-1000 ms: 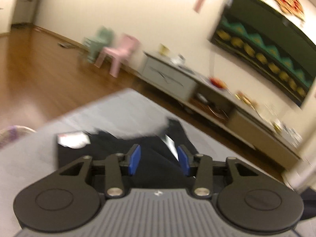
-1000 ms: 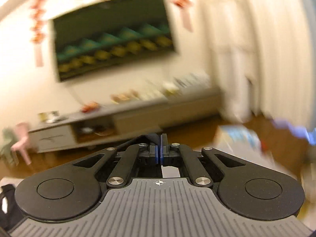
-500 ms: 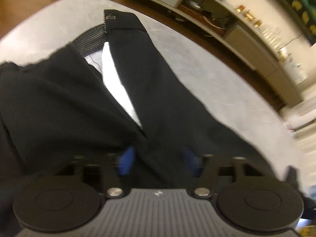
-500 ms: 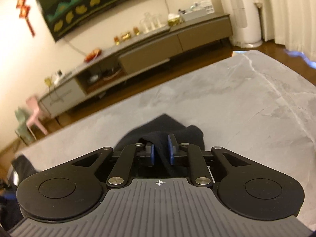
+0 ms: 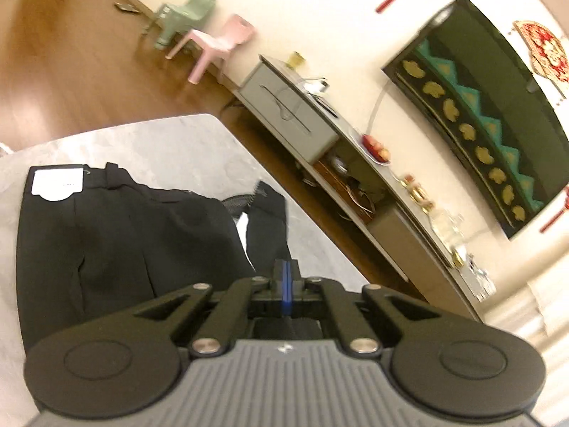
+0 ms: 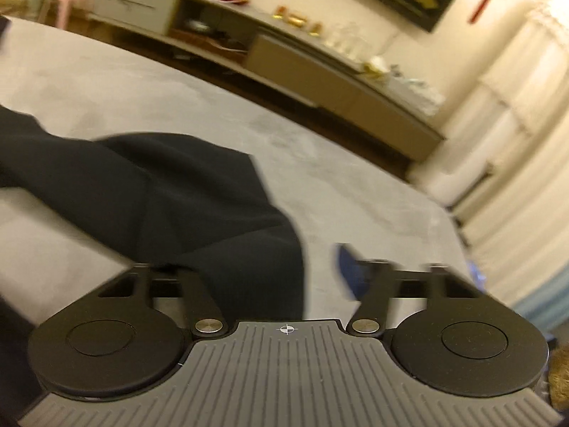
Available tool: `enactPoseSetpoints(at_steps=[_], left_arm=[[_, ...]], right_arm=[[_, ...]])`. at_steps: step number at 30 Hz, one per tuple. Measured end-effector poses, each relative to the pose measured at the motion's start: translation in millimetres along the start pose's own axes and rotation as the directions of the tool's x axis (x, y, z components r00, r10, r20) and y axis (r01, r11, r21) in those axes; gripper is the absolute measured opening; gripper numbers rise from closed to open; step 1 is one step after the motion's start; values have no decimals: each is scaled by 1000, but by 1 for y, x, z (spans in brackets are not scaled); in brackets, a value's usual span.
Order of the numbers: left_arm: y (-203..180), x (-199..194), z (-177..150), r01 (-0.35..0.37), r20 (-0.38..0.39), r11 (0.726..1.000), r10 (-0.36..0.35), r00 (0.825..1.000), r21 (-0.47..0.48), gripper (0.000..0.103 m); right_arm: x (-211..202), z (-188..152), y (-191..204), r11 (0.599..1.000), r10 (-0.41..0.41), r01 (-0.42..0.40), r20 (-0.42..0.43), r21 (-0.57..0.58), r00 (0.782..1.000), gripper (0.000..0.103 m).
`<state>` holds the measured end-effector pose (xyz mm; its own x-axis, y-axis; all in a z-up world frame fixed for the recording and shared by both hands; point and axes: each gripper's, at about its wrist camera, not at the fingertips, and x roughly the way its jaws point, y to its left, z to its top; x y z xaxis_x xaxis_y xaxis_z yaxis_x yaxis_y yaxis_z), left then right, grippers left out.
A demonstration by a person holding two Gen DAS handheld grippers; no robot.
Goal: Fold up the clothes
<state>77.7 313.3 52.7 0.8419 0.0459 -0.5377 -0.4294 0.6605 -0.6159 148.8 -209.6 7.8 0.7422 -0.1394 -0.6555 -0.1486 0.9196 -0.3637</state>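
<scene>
Black trousers point(image 5: 117, 235) with a white tag point(image 5: 57, 183) at the waistband lie spread on the grey table point(image 5: 170, 146). My left gripper point(image 5: 286, 277) is shut, blue pads pressed together, on a narrow black flap of the trousers that runs up to the fingertips. In the right wrist view another part of the black trousers point(image 6: 185, 195) lies draped across the left finger and hides it. My right gripper point(image 6: 288, 270) is open; its right blue pad point(image 6: 346, 270) is bare above the table point(image 6: 355, 185).
The table's far edge point(image 5: 320, 235) drops to a wooden floor. Beyond it a long low TV cabinet point(image 5: 302, 121) lines the wall, with a pink chair point(image 5: 220, 42) and a green chair point(image 5: 185, 14) at the left. Pale curtains point(image 6: 515, 124) hang at the right.
My left gripper has gone from open above the trousers to shut on a flap, and its view has tilted up. My right gripper has opened and let go of the cloth.
</scene>
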Motion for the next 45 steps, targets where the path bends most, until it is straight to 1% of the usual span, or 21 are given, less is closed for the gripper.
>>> enactPoseSetpoints(at_steps=[3,5,8,10,12,13,18,20,21,22,24,26,28,29,31,33,35,40,43,44,45], left_arm=[[13,27,-10,-3,-87,1000,0,996,-26,1],[12,46,-16,-32,-141,999,32,990,2,1],[4,62,-11,-63,-159,996,72,985,61,21],[-5,72,-1,-83,-164,993,95,982,80,49],[-11,86,9,-66,-217,995,81,973,79,67],[-14,99,10,-85,-249,992,106,963,95,67],[-31,162,1,-168,-369,965,233,900,199,65],[-39,174,-4,-193,-356,950,273,894,245,27],[-45,176,-4,-189,-334,942,279,900,277,7],[-52,179,-5,-186,-313,932,285,906,309,4],[-58,158,15,-111,-204,962,164,965,250,4],[-53,114,37,3,-61,991,5,998,132,4],[-37,67,44,69,54,996,-72,996,56,4],[-22,48,39,53,75,998,-55,996,24,4],[5,49,10,-56,-64,998,57,996,31,5],[30,57,-18,-155,-206,986,163,965,54,8],[51,63,-36,-210,-275,978,207,939,21,14],[24,64,-16,-162,-210,982,180,961,98,37],[8,90,-4,-171,-229,980,190,955,100,35],[-1,106,1,-164,-243,980,188,952,113,28],[-12,115,6,-142,-237,980,173,956,142,10]], right_arm=[[-6,9,-11,984,113,-118,46,136,993,0],[-11,13,-19,971,114,-129,84,201,990,0],[-28,20,-37,950,85,-124,146,287,986,0],[-37,20,-50,929,71,-127,171,347,983,0],[-35,17,-60,911,58,-122,170,394,984,0],[-33,15,-65,901,54,-119,164,416,985,0],[-17,7,-70,884,84,-133,126,449,988,0],[-6,9,-73,878,97,-146,129,455,987,0],[0,10,-75,870,110,-161,134,465,985,0],[7,12,-78,857,129,-181,141,483,982,0],[9,19,-86,838,118,-205,200,505,973,0],[-9,30,-97,850,40,-198,315,489,948,0],[-34,40,-107,858,-32,-180,401,480,916,0],[-42,40,-109,861,-54,-166,411,481,910,0],[-44,35,-111,863,-63,-134,366,487,929,0],[-30,27,-108,859,-37,-128,309,495,950,0],[-17,18,-105,854,-12,-127,264,504,964,0],[17,-2,-96,842,51,-124,151,526,987,0],[37,-14,-91,834,90,-120,82,539,993,0],[37,-13,-92,826,88,-126,95,550,992,0],[31,-6,-96,812,57,-127,140,570,989,0]])
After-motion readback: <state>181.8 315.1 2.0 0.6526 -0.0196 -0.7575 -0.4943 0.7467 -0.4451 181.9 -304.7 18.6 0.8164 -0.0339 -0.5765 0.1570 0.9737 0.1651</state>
